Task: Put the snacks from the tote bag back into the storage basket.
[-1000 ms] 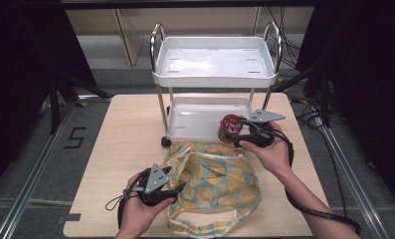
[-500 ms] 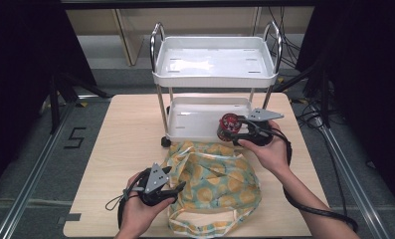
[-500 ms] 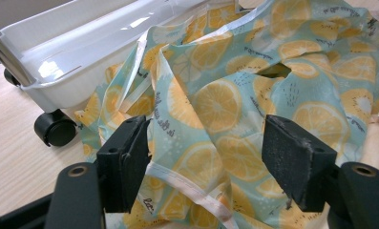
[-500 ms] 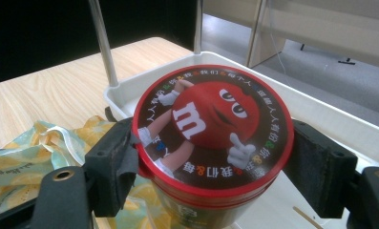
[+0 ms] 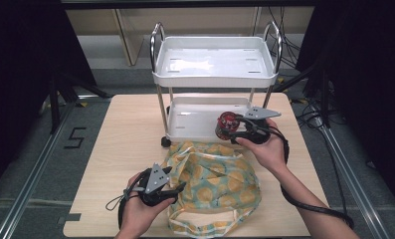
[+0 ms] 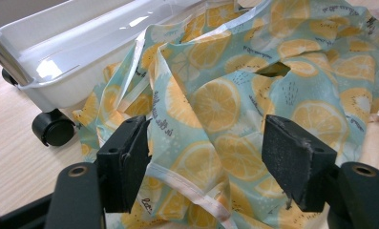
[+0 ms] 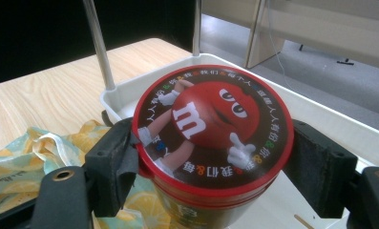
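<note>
Holding a red-lidded candy tub (image 7: 211, 143) in the right claw (image 5: 233, 128) above the cart's lower tray (image 5: 195, 119).
Right claw jaws clamp the tub's sides at 9 and 3 o'clock in the right gripper view. Left claw (image 6: 204, 164) stands open, straddling the lemon-print bag (image 5: 217, 179), which lies on the surface (image 5: 125, 129) at 6 o'clock of the cart, its hem between the jaws.

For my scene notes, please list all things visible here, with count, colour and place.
Tub: one, red lid with a cartoon candy figure, held over the cart's lower tray.
Bag: one, pale blue with yellow citrus print, crumpled on the table before the cart.
Cart: one, white, two trays, at the table's far side.
Table: one, light wood.
Left gripper: black jaws open around the bag's hem.
Right gripper: black, shut on the tub.
</note>
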The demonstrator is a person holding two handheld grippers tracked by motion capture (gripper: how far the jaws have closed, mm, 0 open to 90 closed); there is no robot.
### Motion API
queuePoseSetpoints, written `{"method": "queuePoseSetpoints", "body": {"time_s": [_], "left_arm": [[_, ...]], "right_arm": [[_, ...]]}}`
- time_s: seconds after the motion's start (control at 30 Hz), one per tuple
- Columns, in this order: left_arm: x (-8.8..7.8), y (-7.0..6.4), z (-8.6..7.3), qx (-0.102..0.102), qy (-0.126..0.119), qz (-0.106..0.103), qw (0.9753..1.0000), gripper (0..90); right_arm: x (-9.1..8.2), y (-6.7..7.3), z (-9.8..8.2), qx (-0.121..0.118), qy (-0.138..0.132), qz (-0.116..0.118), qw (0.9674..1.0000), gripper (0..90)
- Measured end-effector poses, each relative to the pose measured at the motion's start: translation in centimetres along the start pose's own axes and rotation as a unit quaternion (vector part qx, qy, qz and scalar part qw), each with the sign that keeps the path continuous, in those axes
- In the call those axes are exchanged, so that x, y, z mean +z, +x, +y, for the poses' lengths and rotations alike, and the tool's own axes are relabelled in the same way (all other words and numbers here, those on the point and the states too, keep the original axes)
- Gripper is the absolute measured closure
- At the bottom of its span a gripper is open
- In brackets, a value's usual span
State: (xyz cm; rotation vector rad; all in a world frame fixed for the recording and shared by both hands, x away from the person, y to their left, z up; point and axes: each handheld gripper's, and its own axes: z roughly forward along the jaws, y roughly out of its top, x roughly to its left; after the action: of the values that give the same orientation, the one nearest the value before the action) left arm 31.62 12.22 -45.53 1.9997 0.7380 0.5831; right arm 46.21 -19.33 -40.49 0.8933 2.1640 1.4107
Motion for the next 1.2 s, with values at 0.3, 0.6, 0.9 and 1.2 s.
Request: {"method": "queuePoseSetpoints", "body": {"time_s": [0.3, 0.6, 0.9, 1.2], "left_arm": [[0.0, -0.1, 0.0, -0.004, -0.002, -0.004, 1.0, 32.6], [0.2, -0.1, 0.0, 0.011, 0.0, -0.007, 0.9999, 32.6], [0.0, 0.1, 0.1, 0.008, -0.007, -0.003, 0.9999, 32.7], [0.0, 0.1, 0.1, 0.011, -0.005, -0.002, 0.9999, 32.7]], "right_arm": [[0.3, -0.2, -0.1, -0.004, 0.003, -0.002, 1.0, 26.2], [0.9, -0.6, -0.3, 0.009, 0.012, -0.009, 0.9999, 26.2], [1.5, -0.8, -0.1, -0.005, 0.003, -0.014, 0.9999, 26.2], [1.7, -0.5, -0.3, 0.007, 0.01, -0.012, 0.9999, 26.2]]}}
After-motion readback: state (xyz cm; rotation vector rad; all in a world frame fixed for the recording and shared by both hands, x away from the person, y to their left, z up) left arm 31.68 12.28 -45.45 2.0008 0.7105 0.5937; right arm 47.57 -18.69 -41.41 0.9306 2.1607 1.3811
